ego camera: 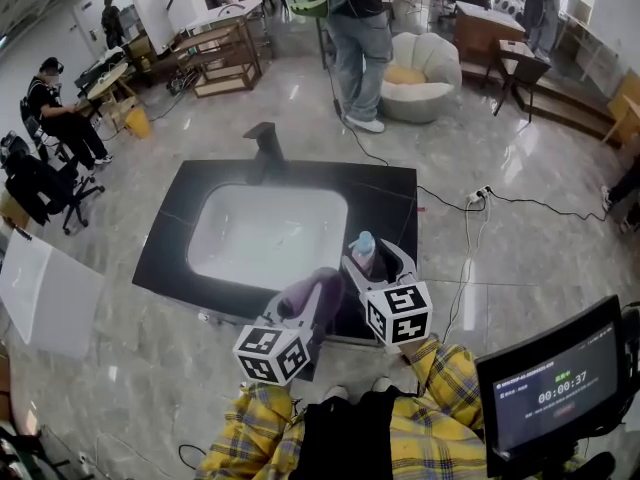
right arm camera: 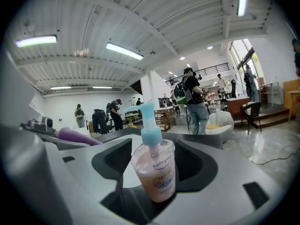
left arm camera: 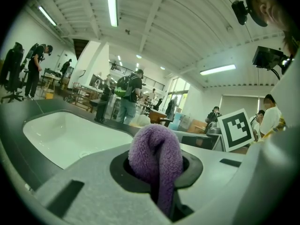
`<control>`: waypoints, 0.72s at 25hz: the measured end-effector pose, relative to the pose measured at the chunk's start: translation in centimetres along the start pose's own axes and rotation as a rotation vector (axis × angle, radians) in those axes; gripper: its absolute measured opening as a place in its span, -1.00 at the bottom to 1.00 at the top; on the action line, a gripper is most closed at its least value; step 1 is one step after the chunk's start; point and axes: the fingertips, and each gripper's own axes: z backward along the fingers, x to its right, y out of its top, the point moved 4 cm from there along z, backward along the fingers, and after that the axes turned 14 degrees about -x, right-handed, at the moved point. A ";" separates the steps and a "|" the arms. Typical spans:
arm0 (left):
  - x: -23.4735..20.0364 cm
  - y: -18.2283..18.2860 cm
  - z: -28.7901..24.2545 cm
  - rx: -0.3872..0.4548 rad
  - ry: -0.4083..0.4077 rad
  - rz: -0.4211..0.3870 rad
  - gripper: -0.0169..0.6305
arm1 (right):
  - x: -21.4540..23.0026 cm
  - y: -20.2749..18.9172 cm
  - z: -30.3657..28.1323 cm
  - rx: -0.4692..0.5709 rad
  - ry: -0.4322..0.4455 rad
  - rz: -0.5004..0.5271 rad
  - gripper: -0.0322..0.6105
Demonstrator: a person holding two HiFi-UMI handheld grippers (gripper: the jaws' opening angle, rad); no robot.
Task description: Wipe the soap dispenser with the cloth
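A pink soap dispenser with a pale blue pump stands upright between the jaws of my right gripper, which is shut on its body. In the head view the soap dispenser is held by the right gripper over the front right corner of the black counter. My left gripper is shut on a folded purple cloth. The cloth and left gripper sit just left of the dispenser, apart from it. From the right gripper view the cloth shows at the left.
A white basin fills the counter, with a black faucet at its far edge. A monitor stands at lower right, a white board at left. A person stands beyond the sink; a cable crosses the floor.
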 end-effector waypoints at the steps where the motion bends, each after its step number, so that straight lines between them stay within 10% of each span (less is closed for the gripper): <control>1: 0.1 0.1 0.0 0.003 -0.002 -0.001 -0.81 | 0.1 0.1 0.3 0.015 0.023 0.018 -0.10; 18: 2.1 -0.7 -0.6 0.004 -0.010 -0.004 -0.81 | 2.2 1.3 1.5 -0.116 0.605 0.482 0.05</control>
